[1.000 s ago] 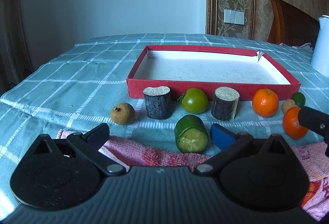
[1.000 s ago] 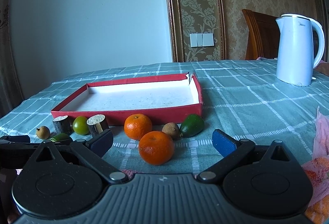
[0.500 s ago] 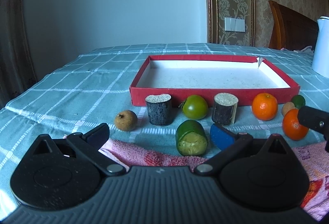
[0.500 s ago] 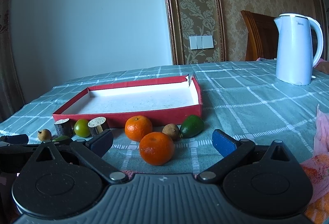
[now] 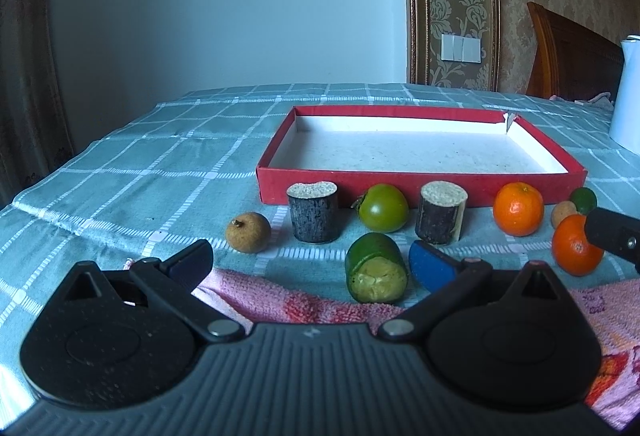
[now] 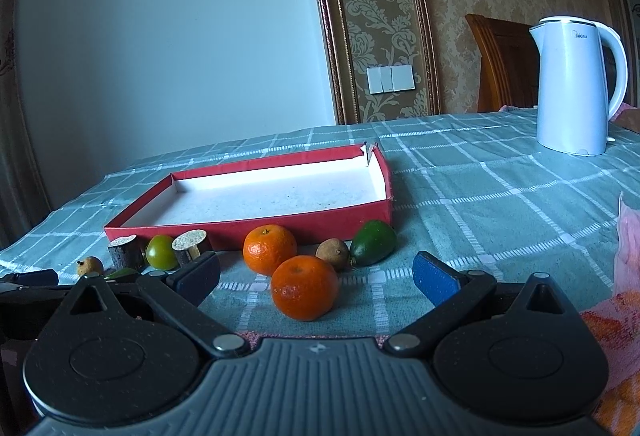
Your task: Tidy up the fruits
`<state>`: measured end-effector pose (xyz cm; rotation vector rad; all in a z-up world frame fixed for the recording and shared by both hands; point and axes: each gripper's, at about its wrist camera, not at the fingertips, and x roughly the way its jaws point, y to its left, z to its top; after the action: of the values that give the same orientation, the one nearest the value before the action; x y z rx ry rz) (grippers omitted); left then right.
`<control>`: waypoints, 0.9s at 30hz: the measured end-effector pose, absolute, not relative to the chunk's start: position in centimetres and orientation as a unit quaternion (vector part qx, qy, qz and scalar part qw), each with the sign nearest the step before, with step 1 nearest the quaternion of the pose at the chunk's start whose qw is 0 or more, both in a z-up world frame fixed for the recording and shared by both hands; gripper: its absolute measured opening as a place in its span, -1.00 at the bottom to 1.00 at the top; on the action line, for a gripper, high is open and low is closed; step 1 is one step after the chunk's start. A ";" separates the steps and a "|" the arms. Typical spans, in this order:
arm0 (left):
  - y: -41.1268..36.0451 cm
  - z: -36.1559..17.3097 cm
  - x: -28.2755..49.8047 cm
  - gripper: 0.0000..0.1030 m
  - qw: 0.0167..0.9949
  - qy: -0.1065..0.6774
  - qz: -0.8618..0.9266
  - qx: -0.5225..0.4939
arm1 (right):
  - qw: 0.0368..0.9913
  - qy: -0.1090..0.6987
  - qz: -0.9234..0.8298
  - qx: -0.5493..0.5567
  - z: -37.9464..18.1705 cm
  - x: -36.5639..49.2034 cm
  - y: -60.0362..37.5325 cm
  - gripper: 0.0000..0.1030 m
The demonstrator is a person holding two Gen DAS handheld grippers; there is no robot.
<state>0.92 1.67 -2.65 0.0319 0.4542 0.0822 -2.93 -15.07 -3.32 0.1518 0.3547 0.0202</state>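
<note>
A shallow red box (image 5: 420, 188) (image 6: 248, 226) with a white, bare floor lies on the checked cloth. In front of it sit a brown longan (image 5: 248, 232), two dark cut cylinders (image 5: 314, 212) (image 5: 440, 212), a green tomato (image 5: 383, 207), a green cut cucumber piece (image 5: 376, 268), two oranges (image 5: 518, 209) (image 6: 305, 287) and a green fruit (image 6: 373, 236). My left gripper (image 5: 310, 264) is open just short of the cucumber piece, holding nothing. My right gripper (image 6: 316, 272) is open, with the nearer orange between its fingers but untouched.
A pink towel (image 5: 304, 300) lies under the left gripper at the table's near edge. A white electric kettle (image 6: 576, 88) stands at the far right. A wooden chair back (image 6: 504, 64) is behind the table. A small brown fruit (image 6: 332, 254) rests beside the green one.
Both cameras have tilted up slightly, so the fruits and box sit lower in view. No fruit has moved and both grippers stay open.
</note>
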 end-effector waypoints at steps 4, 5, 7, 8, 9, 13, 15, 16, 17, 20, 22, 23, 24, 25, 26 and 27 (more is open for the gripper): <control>1.7 -2.7 0.8 1.00 0.974 0.224 0.040 0.016 | 0.982 0.175 0.010 0.073 -3.3 -3.0 -14.9 1.00; 1.7 -2.7 0.8 1.00 0.974 0.224 0.040 0.015 | 0.982 0.175 0.009 0.073 -3.3 -3.0 -14.9 1.00; 1.8 -2.6 0.8 1.00 0.974 0.224 0.040 0.015 | 0.982 0.175 0.009 0.074 -3.3 -3.0 -14.9 1.00; 1.8 -2.6 0.8 1.00 0.974 0.224 0.040 0.015 | 0.982 0.175 0.009 0.074 -3.3 -3.1 -14.9 1.00; 1.8 -2.6 0.8 1.00 0.974 0.223 0.040 0.014 | 0.982 0.174 0.009 0.074 -3.3 -3.1 -14.9 1.00; 1.9 -2.6 0.7 1.00 0.974 0.222 0.040 0.012 | 0.983 0.171 0.009 0.071 -3.2 -3.2 -14.9 1.00; 1.9 -2.6 0.6 1.00 0.974 0.221 0.039 0.012 | 0.983 0.170 0.009 0.069 -3.2 -3.2 -14.9 1.00; 1.9 -2.6 0.6 1.00 0.974 0.221 0.040 0.012 | 0.983 0.170 0.009 0.068 -3.2 -3.2 -14.8 1.00; 1.9 -2.6 0.6 1.00 0.974 0.221 0.040 0.011 | 0.983 0.169 0.009 0.067 -3.2 -3.3 -14.8 1.00; 2.0 -2.6 0.5 1.00 0.974 0.221 0.040 0.009 | 0.983 0.168 0.010 0.068 -3.3 -3.3 -14.8 1.00; 2.0 -2.6 0.6 1.00 0.974 0.221 0.040 0.008 | 0.983 0.168 0.009 0.068 -3.3 -3.3 -14.8 1.00; 2.0 -2.5 0.6 1.00 0.974 0.221 0.040 0.008 | 0.983 0.168 0.010 0.067 -3.3 -3.3 -14.8 1.00; 2.0 -2.5 0.6 1.00 0.974 0.221 0.040 0.008 | 0.983 0.168 0.011 0.066 -3.3 -3.3 -14.8 1.00; 2.0 -2.5 0.6 1.00 0.974 0.221 0.039 0.008 | 0.983 0.169 0.014 0.065 -3.2 -3.3 -14.8 1.00; 2.0 -2.5 0.6 1.00 0.974 0.221 0.039 0.008 | 0.983 0.169 0.016 0.065 -3.2 -3.3 -14.8 1.00; 2.0 -2.5 0.6 1.00 0.974 0.221 0.039 0.008 | 0.983 0.168 0.016 0.066 -3.2 -3.3 -14.7 1.00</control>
<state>0.56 2.02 -2.55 0.0160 0.4463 0.0796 -3.33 -14.74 -3.20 0.1320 0.3386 0.0332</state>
